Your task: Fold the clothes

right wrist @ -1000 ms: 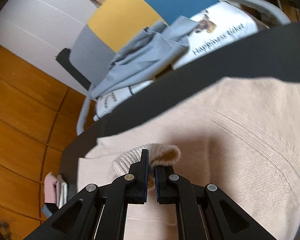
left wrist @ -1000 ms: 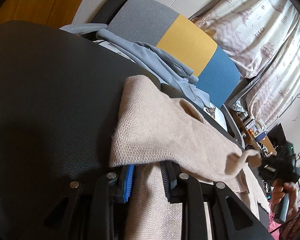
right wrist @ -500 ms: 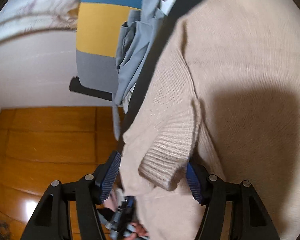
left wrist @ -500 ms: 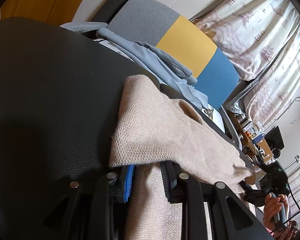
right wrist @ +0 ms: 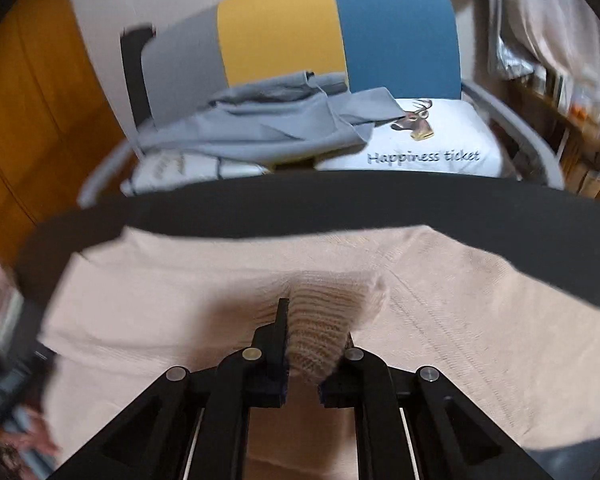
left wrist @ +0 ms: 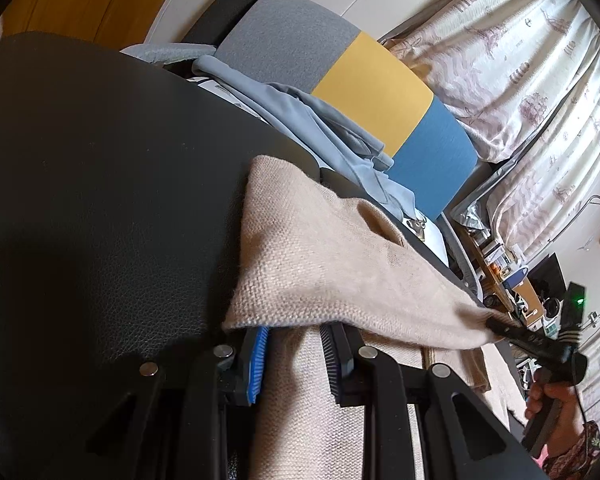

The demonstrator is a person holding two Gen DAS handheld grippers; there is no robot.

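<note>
Home room: patterned curtains [left wrist: 512, 60], chair [right wrist: 336, 36], cluttered desk [left wrist: 500, 276].

Two fisheye views, each looking out along its own gripper's fingers, low and close over a dark table.

The left wrist view faces across the table [left wrist: 100, 200] toward the chair [left wrist: 372, 92] at upper centre, with curtains [left wrist: 520, 60] at upper right and the other gripper [left wrist: 496, 324] at the right edge. The right wrist view, somewhat blurred, faces the same chair [right wrist: 340, 36] head-on at the top of the frame. Both share the beige sweater [left wrist: 320, 264] [right wrist: 220, 288], very near the lens, and the grey garment [left wrist: 312, 128] [right wrist: 268, 128] on the chair.
</note>
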